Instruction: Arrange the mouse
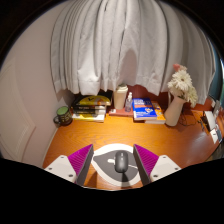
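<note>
A dark grey mouse (121, 161) lies on a grey and white mouse mat (104, 158) on the orange wooden desk (130, 133). It sits between the two fingers of my gripper (113, 162), near their tips, with a gap on each side. The gripper is open, and its magenta pads (80, 159) flank the mouse without touching it. The near part of the mat is hidden below the fingers.
At the back of the desk stand a stack of books (91, 106), a white carton (121, 98), blue books (147, 111) and a vase of pale flowers (178, 92). A small green-lidded jar (63, 114) sits to the left. White curtains (115, 45) hang behind.
</note>
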Demonstrator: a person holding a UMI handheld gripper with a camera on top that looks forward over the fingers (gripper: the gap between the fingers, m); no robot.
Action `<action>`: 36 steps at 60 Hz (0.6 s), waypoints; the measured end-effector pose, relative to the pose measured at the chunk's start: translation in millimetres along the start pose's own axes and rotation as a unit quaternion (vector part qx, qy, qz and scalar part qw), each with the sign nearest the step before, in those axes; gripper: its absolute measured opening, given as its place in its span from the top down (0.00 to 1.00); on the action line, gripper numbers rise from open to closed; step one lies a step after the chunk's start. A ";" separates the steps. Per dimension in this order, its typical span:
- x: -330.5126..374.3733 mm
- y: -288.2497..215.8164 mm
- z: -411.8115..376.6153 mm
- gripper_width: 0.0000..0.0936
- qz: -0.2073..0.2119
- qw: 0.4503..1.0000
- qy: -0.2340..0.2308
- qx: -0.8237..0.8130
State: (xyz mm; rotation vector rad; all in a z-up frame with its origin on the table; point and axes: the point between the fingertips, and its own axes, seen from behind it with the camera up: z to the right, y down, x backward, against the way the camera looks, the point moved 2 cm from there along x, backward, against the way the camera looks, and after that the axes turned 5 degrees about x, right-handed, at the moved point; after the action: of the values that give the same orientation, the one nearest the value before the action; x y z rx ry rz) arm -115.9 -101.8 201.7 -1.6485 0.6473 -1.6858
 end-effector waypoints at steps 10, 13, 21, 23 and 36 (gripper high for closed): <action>66.2 -37.7 -25.2 0.15 0.049 0.999 -0.008 -0.010; 80.6 -40.5 -32.2 0.15 0.056 0.998 -0.010 -0.009; 107.4 -33.3 -51.4 0.15 0.065 0.998 -0.014 -0.001; 112.7 -30.2 -54.4 0.15 0.065 0.998 -0.014 0.000; 133.1 1.8 -77.0 0.15 0.053 0.998 -0.022 0.008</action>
State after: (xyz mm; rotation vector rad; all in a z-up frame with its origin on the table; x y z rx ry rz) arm -187.2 -212.3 281.5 -1.6068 0.6870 -1.5715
